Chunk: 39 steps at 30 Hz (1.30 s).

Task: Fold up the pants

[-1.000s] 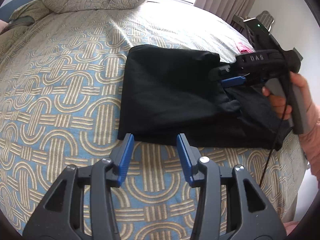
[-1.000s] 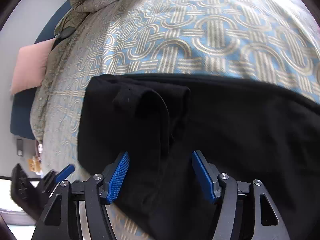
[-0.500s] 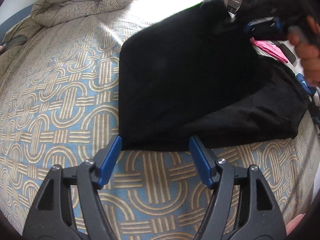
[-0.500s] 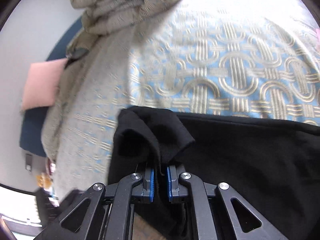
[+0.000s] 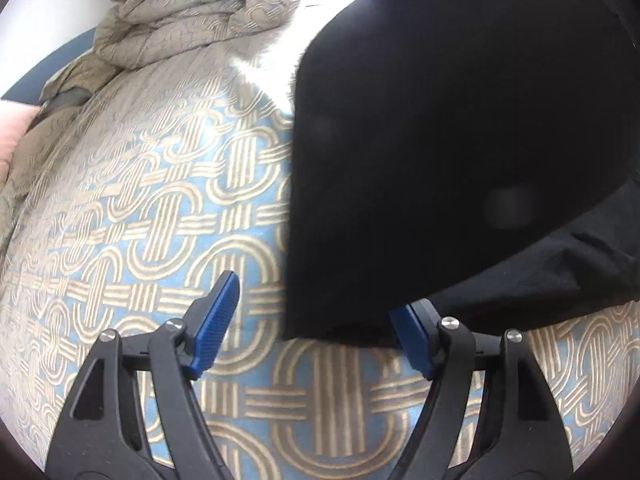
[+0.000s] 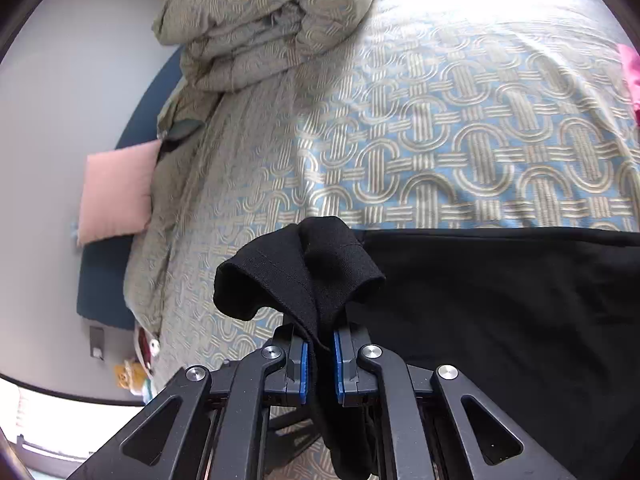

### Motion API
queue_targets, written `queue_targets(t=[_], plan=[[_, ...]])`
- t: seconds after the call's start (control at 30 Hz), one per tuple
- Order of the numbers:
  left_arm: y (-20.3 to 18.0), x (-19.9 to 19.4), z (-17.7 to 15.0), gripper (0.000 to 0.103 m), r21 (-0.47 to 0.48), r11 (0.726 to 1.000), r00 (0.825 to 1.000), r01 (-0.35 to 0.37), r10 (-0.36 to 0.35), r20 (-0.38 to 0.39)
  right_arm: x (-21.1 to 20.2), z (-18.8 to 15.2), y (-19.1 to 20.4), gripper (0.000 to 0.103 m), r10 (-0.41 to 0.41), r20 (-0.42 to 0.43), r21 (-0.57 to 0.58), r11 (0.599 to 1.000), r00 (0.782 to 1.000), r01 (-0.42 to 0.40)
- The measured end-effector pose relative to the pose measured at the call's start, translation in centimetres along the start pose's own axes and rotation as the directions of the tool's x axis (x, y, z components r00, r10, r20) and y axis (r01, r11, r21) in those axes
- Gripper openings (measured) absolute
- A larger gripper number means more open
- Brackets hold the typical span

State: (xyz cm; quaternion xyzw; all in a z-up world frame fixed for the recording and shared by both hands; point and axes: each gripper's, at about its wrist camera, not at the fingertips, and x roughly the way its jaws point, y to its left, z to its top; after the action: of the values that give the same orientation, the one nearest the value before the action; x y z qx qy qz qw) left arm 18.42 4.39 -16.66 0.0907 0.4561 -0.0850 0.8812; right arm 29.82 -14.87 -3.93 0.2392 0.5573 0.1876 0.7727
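R tongs point(image 6: 319, 364) clamped on bunched edge of black pants point(image 6: 500, 304), lifted off bed point(image 6: 440, 140); L tongs point(image 5: 312, 328) just opening, wide, pants corner between but ungripped.

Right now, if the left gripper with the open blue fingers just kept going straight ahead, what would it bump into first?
Probably the near corner of the black pants, which sits between the left gripper's open fingers; otherwise, the patterned bedspread under it. Depth is hard to judge.
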Motion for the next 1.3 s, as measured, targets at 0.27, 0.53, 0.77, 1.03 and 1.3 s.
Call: queue_targets(t=[0.27,0.53,0.77,1.03,1.3], plan=[[0.8,0.0,-0.4,0.075,-0.036,0.999,1.0,0.027,-0.027,0.002,-4.4,-1.1,-7.0,0.008,-0.071,0.045,0.112,0.992,0.996,0.066],[-1.4,0.0,-0.6,0.075,0.053,0.999,1.0,-0.005,0.005,-0.014,-1.4,-2.4,-15.4,0.008,-0.143,-0.04,0.26,0.954,0.989,0.148],[-1.1,-0.3,-0.3,0.075,0.032,0.999,1.0,0.015,-0.014,-0.021,-0.8,-2.0,-15.5,0.009,-0.164,-0.044,0.238,0.956,0.985,0.17],[-1.2,-0.7,-0.4,0.075,0.045,0.999,1.0,0.005,-0.004,-0.026,-1.1,-2.2,-16.1,0.03,-0.298,-0.014,0.194,0.936,0.955,0.295],[-1.2,-2.7,-0.4,0.075,0.029,0.998,0.999,0.054,-0.054,0.006,-4.5,-3.1,-15.5,0.033,-0.354,0.09,0.162,0.928,0.931,0.337]])
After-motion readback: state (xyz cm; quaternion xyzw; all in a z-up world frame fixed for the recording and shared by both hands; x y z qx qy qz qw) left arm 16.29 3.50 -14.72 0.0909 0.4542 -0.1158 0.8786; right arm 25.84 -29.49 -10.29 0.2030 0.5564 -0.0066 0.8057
